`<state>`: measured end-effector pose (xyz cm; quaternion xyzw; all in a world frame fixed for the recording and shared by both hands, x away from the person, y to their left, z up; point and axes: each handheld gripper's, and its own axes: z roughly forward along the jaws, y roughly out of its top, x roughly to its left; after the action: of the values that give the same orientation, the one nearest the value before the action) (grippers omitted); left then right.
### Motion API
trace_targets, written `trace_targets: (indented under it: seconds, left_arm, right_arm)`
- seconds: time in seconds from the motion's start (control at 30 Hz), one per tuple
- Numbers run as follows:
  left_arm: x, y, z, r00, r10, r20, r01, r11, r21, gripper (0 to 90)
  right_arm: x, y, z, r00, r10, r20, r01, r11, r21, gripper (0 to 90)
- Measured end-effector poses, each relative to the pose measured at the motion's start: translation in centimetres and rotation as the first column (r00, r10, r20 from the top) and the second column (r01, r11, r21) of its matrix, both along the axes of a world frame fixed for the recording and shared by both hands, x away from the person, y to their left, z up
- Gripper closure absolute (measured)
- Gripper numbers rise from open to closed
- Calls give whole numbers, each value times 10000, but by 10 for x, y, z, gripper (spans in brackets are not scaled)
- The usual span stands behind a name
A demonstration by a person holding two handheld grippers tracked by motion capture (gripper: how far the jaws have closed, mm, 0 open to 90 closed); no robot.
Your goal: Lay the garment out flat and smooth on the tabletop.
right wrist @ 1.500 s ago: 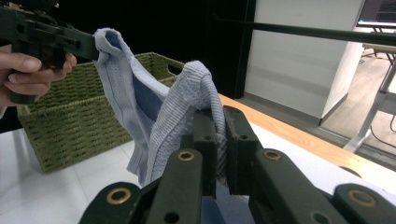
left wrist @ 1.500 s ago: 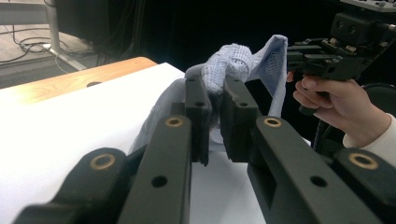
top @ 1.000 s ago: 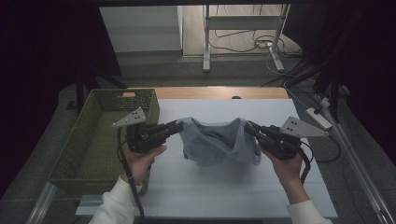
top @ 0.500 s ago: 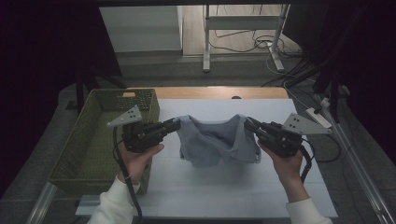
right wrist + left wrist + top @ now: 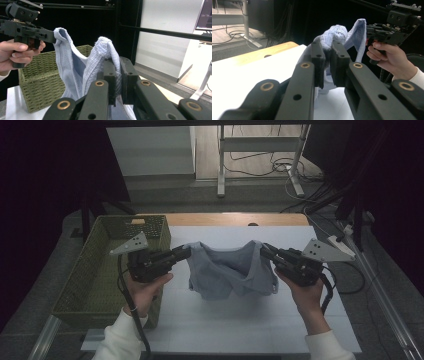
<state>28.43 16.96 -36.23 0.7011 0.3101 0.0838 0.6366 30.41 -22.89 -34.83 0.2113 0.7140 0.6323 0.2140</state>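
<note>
A pale blue knitted garment (image 5: 227,272) hangs between my two grippers above the white table (image 5: 240,325), its lower part drooping toward the surface. My left gripper (image 5: 186,253) is shut on the garment's left shoulder strap, which bunches over its jaws in the left gripper view (image 5: 335,32). At the other side my right gripper (image 5: 264,249) is shut on the right strap, with the ribbed cloth (image 5: 106,52) draped over its jaws. Each gripper view also catches the other hand and gripper holding the far strap.
A green woven basket (image 5: 87,275) stands at the table's left edge, close beside my left hand; it also appears behind the cloth in the right gripper view (image 5: 40,82). Beyond the table's wooden far edge (image 5: 235,219) are cables and a stand's legs on the floor.
Both grippers have kept their hold and shifted only slightly; the garment hangs much as before, stretched between them.
</note>
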Motion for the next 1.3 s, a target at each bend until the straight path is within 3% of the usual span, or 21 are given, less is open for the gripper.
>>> trace_targets:
  seconds: [0.23, 0.4, 0.73, 1.3]
  left_arm:
    - [1, 1, 3, 10000, -38, -35, 38, 10000, -77, 816]
    - [0, 1, 11, 9999, -69, 158, 73, 9997, -241, 816]
    - [-2, 7, 21, 9992, 21, 401, -1, 9986, -521, 819]
    - [-1, 10, 26, 9992, 137, 371, -122, 9991, -410, 820]
  right_arm:
    - [-1, 0, 3, 10000, 16, 37, -16, 10000, 29, 844]
    - [-1, 2, 7, 9999, 79, 91, -81, 9998, 188, 844]
    - [-3, 13, 25, 9986, 224, 483, -236, 9994, 251, 844]
    - [-1, 16, 29, 9988, 250, 430, -272, 9984, 500, 844]
